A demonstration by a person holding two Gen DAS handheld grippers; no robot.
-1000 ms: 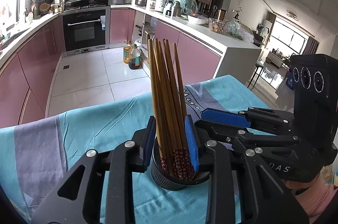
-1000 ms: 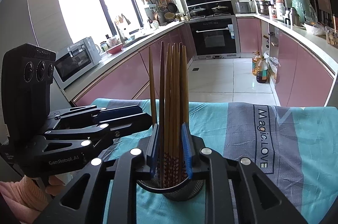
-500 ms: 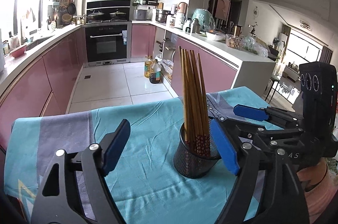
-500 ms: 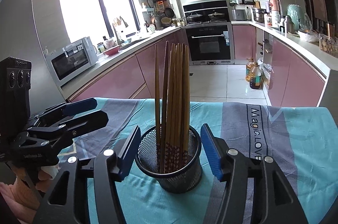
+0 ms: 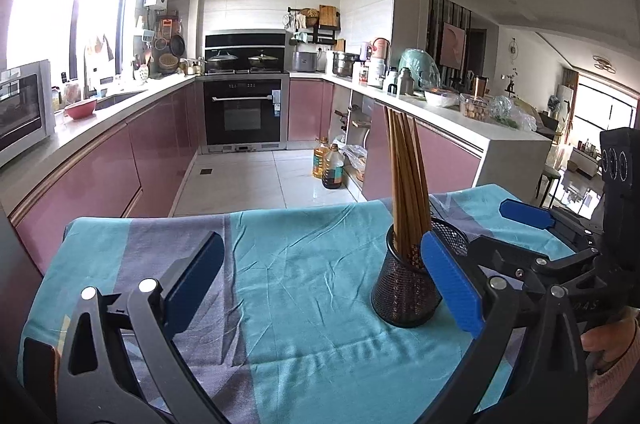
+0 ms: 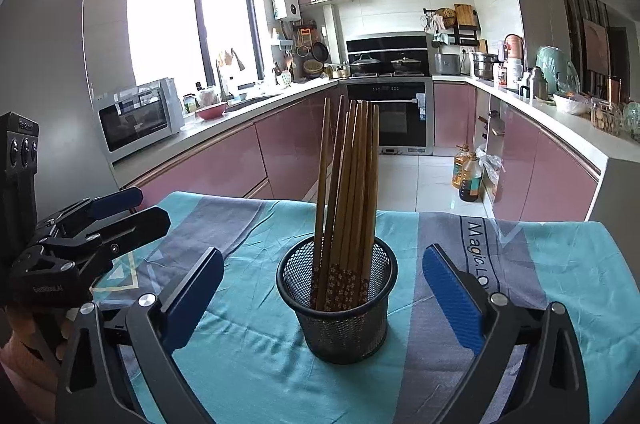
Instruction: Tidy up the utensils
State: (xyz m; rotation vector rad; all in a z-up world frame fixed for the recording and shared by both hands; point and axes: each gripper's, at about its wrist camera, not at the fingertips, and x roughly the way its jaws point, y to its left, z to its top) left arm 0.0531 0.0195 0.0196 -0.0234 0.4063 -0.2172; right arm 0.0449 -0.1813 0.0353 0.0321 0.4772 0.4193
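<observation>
A black mesh holder [image 6: 340, 312] stands upright on the teal and grey tablecloth [image 6: 560, 264] with several brown chopsticks [image 6: 348, 176] in it. My right gripper [image 6: 324, 288] is drawn back in front of it, its jaws opening wide. The holder sits between its blue pads [image 6: 452, 296], touching neither. In the left wrist view the holder [image 5: 404, 284] and chopsticks [image 5: 404, 176] stand at the right, partly behind the right pad. My left gripper [image 5: 320, 276] is opening too, with only cloth between its fingers. Each gripper shows in the other's view: right gripper [image 5: 516, 232], left gripper [image 6: 136, 210].
The table's far edge drops to a tiled kitchen floor [image 5: 248, 180]. Pink cabinets [image 6: 224, 168], an oven [image 5: 244, 112] and crowded counters ring the room. Oil bottles [image 6: 466, 176] stand on the floor. A hand [image 5: 608, 340] holds the right gripper's handle.
Both grippers were shut on the chopstick bundle in the holder. They have let go, opened wide and pulled back. The left one swung left, so the holder now sits at its right finger.
</observation>
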